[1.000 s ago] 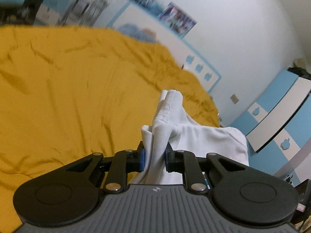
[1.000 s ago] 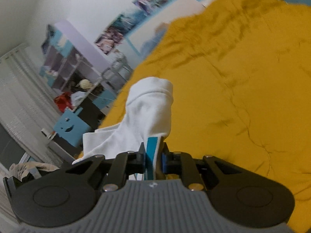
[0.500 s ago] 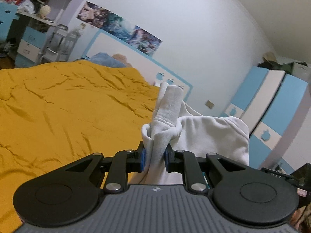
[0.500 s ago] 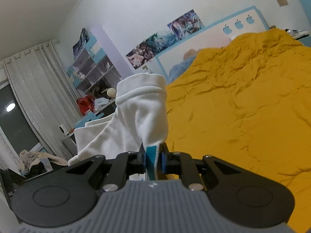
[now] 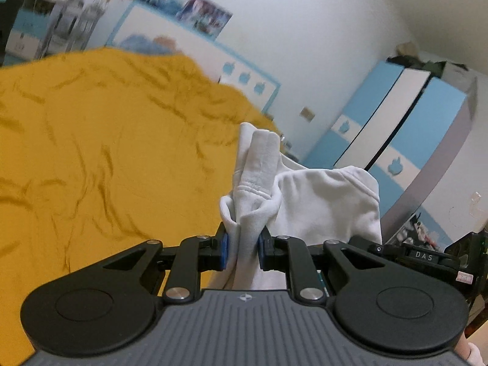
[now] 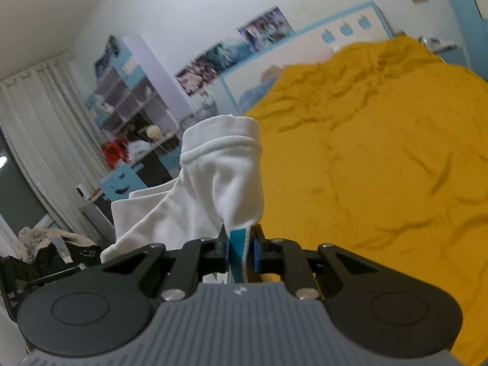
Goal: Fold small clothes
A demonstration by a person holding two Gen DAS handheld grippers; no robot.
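I see the left hand-held gripper (image 5: 242, 251) clamped on a bunched fold of the white garment (image 5: 320, 204), held up above the bed (image 5: 106, 152) with its yellow cover. My right hand-held gripper (image 6: 239, 253) pinches another part of the white garment (image 6: 219, 177), where a teal stripe shows between its pads. The cloth's lower part drops behind both gripper bodies, so I cannot make out its shape. Beyond the bed, the posters and shelves are blurred.
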